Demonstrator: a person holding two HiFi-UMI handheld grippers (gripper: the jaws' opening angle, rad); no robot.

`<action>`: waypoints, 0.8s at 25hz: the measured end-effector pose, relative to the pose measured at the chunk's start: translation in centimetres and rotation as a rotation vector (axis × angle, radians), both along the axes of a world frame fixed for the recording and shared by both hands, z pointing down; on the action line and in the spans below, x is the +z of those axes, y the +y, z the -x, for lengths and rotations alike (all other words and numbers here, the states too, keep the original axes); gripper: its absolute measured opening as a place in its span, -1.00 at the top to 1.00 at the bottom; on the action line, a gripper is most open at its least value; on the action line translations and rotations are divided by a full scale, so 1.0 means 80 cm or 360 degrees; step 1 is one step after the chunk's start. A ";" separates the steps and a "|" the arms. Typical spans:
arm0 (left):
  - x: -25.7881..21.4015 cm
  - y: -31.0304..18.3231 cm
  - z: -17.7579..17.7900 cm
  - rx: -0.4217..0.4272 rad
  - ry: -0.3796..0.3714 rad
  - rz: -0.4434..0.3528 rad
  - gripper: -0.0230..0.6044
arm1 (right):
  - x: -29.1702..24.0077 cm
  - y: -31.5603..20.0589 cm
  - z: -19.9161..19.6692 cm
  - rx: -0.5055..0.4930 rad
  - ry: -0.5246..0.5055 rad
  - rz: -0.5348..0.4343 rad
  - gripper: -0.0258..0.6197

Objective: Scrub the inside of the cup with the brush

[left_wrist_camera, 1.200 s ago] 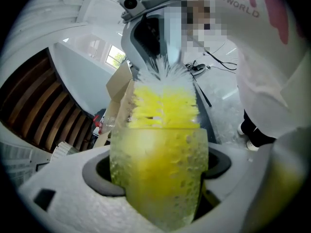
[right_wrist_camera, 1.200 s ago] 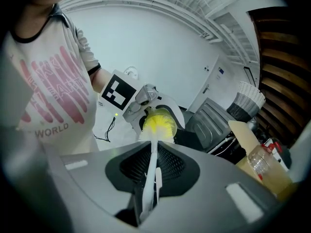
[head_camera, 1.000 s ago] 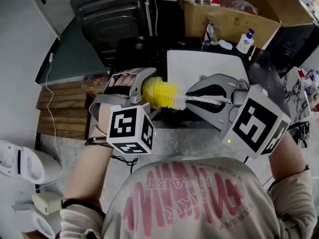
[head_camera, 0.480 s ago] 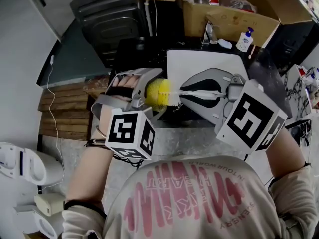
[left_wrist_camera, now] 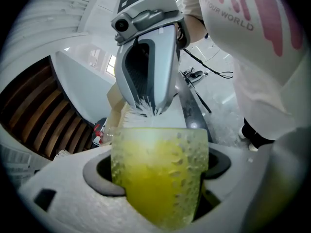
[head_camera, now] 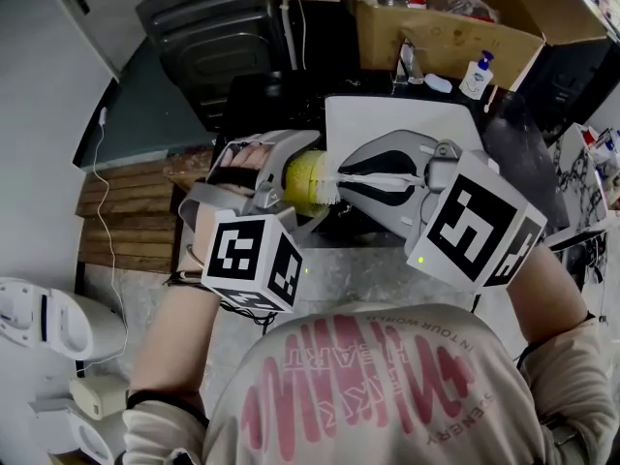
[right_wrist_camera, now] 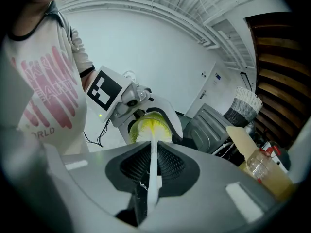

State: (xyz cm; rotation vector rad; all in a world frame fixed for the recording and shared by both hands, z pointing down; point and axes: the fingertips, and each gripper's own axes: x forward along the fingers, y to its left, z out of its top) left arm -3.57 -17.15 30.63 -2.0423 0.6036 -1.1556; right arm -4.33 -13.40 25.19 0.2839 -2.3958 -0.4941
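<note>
My left gripper (head_camera: 294,184) is shut on a clear, bumpy plastic cup (head_camera: 308,182) that lies on its side with its mouth to the right. The brush's yellow head fills the cup (left_wrist_camera: 160,174), and white bristles (left_wrist_camera: 143,106) stick out at the rim. My right gripper (head_camera: 373,178) is shut on the brush's thin white handle (head_camera: 386,178) and stands close to the cup's mouth. In the right gripper view the handle (right_wrist_camera: 152,174) runs forward from the jaws to the yellow head (right_wrist_camera: 149,126) inside the cup, with the left gripper (right_wrist_camera: 130,101) behind it.
A white board (head_camera: 387,114) lies under the grippers. Behind it stand an open cardboard box (head_camera: 436,22) and a small soap bottle (head_camera: 477,77). A dark bin (head_camera: 213,37) stands at the back left. A wooden slat panel (head_camera: 126,211) and a white cable (head_camera: 102,231) lie to the left.
The right gripper has moved left and pushed the yellow brush head from the cup's mouth deep into the cup. The left gripper has hardly moved.
</note>
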 end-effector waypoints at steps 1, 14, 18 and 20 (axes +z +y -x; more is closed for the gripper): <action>0.002 -0.002 0.003 -0.0009 0.0002 0.0007 -0.41 | 0.000 0.000 -0.001 0.0001 -0.0002 0.0000 0.76; -0.004 -0.021 0.037 -0.0115 0.0242 0.0087 -0.41 | -0.002 -0.015 -0.029 0.0102 -0.0036 0.0053 0.76; -0.005 -0.022 0.037 -0.0117 0.0267 0.0110 -0.41 | 0.000 -0.016 -0.027 0.0110 -0.0057 0.0083 0.76; -0.006 -0.022 0.034 -0.0105 0.0269 0.0112 -0.41 | 0.003 -0.017 -0.024 0.0099 -0.0054 0.0093 0.76</action>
